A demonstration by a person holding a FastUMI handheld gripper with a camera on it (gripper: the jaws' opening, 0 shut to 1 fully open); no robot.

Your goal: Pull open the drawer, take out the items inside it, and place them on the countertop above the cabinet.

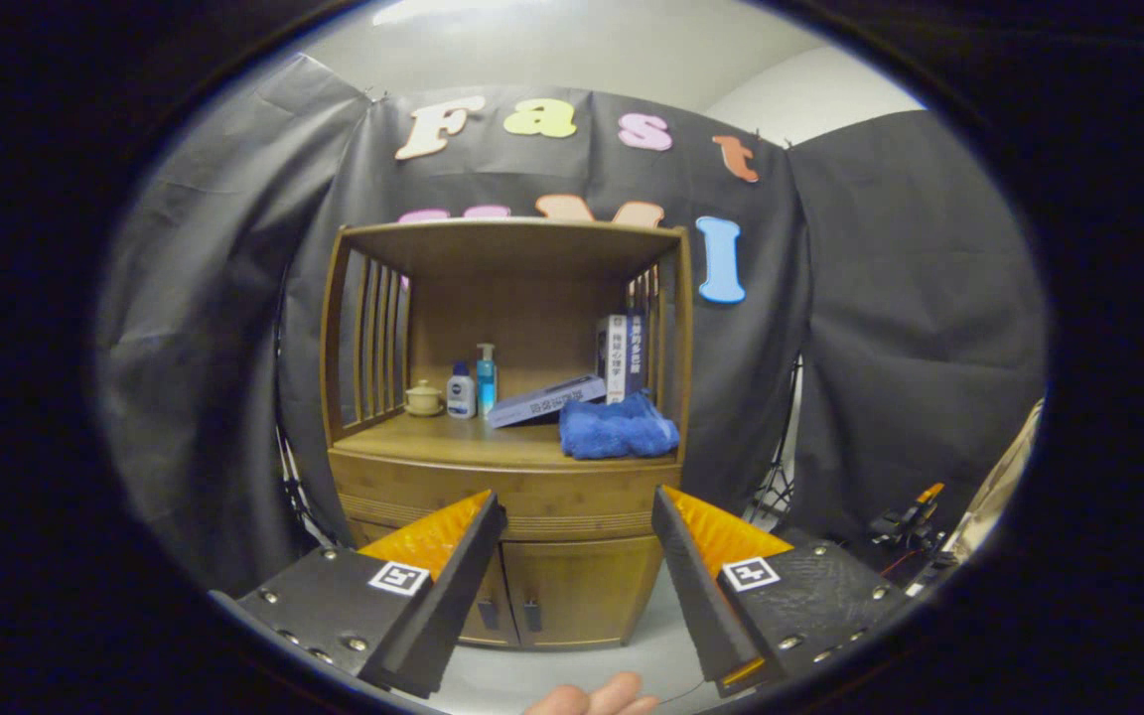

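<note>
A brown wooden cabinet (507, 477) stands some way ahead of my gripper (580, 511). Its drawer front (507, 494) sits shut, flush under the countertop (463, 442). A crumpled blue cloth (618, 427) lies on the right side of the countertop. My two fingers, orange inside and black outside, stand wide apart with nothing between them; the drawer front and the two lower doors (557, 591) show through the gap. The drawer's inside is hidden.
At the back of the countertop stand a small teapot (423, 398), two bottles (473, 385), a flat box (544, 401) and upright books (622, 357). A roof shelf covers the countertop. Fingertips of a hand (592, 700) show below. Stands and gear (905, 521) sit right of the cabinet.
</note>
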